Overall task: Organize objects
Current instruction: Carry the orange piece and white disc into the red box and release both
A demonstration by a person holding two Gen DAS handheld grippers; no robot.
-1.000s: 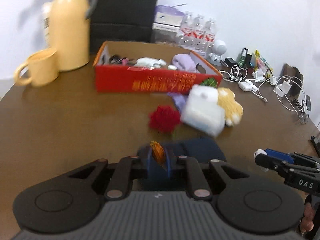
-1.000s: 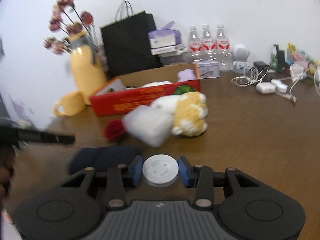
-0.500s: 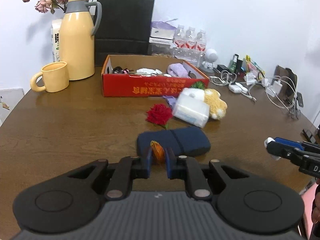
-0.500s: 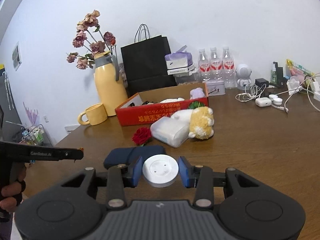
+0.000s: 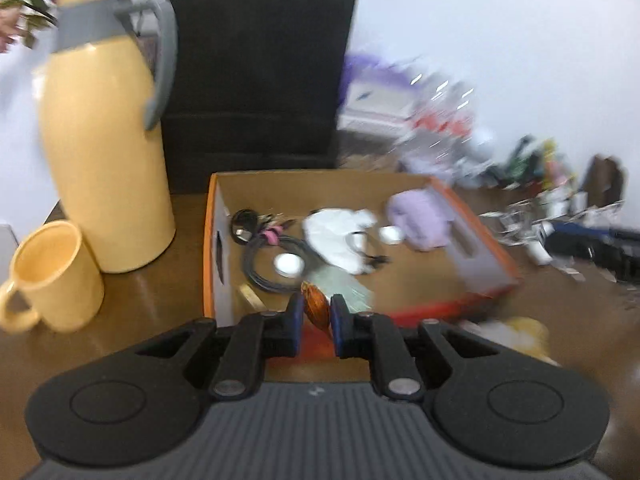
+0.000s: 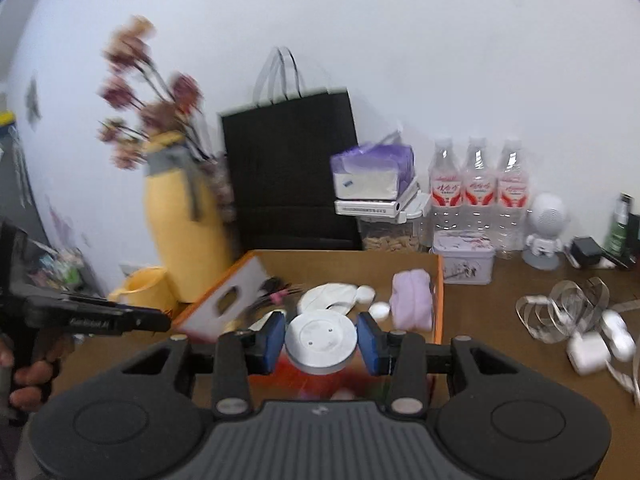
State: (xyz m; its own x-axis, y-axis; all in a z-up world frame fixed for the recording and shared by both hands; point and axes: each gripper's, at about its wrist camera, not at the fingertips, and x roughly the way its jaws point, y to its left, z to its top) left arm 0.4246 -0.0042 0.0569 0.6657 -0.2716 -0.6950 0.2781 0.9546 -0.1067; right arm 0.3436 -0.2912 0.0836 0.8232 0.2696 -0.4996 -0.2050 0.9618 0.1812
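mug point(image 5: 52, 276) left of box point(image 5: 216, 248) | jug point(image 5: 104, 152) just left of box | black bag point(image 5: 256, 72) behind box | left gripper point(image 5: 314, 320) pinched small orange thing point(image 5: 316, 306) over box's near wall | right gripper point(image 6: 320, 344) clamped white disc point(image 6: 320, 340) over box's near edge | cables point(image 6: 560, 312) right of box

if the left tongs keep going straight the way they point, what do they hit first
Most likely the coiled black cable on the floor of the orange box, past its near wall. The left tongs grip a small orange object; blur makes depth uncertain.
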